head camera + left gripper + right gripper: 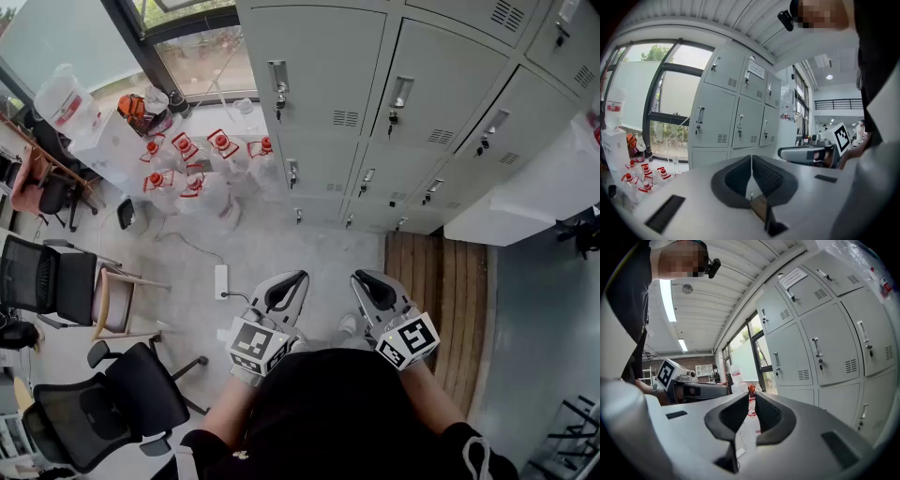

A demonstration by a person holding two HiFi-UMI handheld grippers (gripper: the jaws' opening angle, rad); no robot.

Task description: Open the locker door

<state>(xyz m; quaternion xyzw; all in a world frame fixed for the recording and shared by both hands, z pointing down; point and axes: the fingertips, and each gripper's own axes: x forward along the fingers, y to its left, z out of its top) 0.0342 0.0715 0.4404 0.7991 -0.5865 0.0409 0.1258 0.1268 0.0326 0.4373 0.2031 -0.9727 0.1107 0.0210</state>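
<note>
Head view: a bank of grey lockers (375,122) fills the top of the picture, and every locker door (314,56) in sight sits flush and shut, each with a metal handle (277,75). Left of the lockers a dark-framed window (202,56) runs down to the floor. Grey concrete floor (281,234) lies between the lockers and the person. A white counter (525,202) juts in from the right in front of the right-hand lockers, with a strip of wooden planks (436,291) on the floor below it. Black office chairs (122,403) stand at the left edge, well apart from the lockers. Wrapped packs of red-capped bottles (202,159) are heaped by the window, just beside the lockers' left end.

The left gripper (298,277) and the right gripper (362,277) are held side by side close to the person's body, pointing toward the lockers and well short of them. In the left gripper view its jaws meet at the tips with nothing between them. In the right gripper view the jaws are likewise closed and empty.

A white power strip (221,281) lies on the floor left of the left gripper.
</note>
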